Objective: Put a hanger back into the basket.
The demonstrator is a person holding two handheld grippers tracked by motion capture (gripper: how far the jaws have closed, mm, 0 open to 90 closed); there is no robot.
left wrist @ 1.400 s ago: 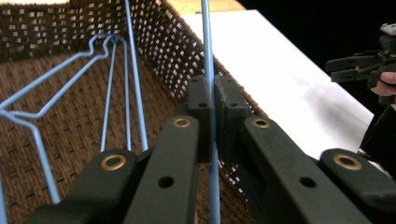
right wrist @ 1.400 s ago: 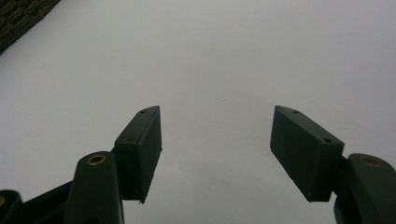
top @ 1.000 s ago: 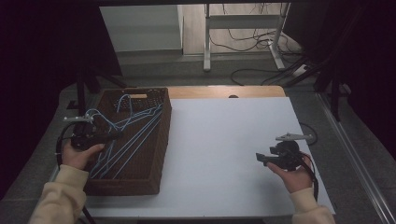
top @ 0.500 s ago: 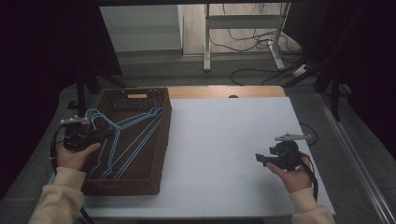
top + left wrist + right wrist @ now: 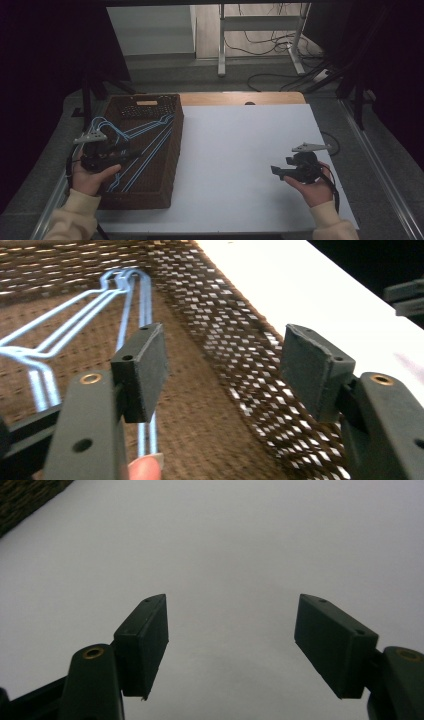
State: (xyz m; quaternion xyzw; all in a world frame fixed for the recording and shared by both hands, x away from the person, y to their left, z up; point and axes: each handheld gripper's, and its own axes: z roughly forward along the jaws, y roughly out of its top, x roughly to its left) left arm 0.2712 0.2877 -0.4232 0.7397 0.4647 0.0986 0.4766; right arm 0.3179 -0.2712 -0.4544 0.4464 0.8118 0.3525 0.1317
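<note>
My left tongs [image 5: 222, 370] have just been opening, and the left gripper view shows nothing between the two black pads. A second ago these tongs sat further in over the dark brown woven wicker basket [image 5: 172, 150]; now my left hand [image 5: 90, 175] has drawn back toward the basket's near left corner. I judge the hangers were just let go, so this drop is done.

The bundle of light blue wire coat hangers [image 5: 135, 145] lies flat inside the basket, hooks toward the far left, long bars running toward the near right. In the left gripper view the hangers [image 5: 135, 295] rest on the basket floor, beyond and left of the pads and apart from them.

My right tongs [image 5: 276, 171] hang wide open and empty above the white worktop [image 5: 235, 150], near its right near side, pointing left.

For room to move: the basket's right wall [image 5: 240, 355] rises just beside my left tongs, so any sweep to the right must lift over that rim. The worktop between basket and right hand is bare. Its right and near edges lie close to my right hand [image 5: 312, 187].
</note>
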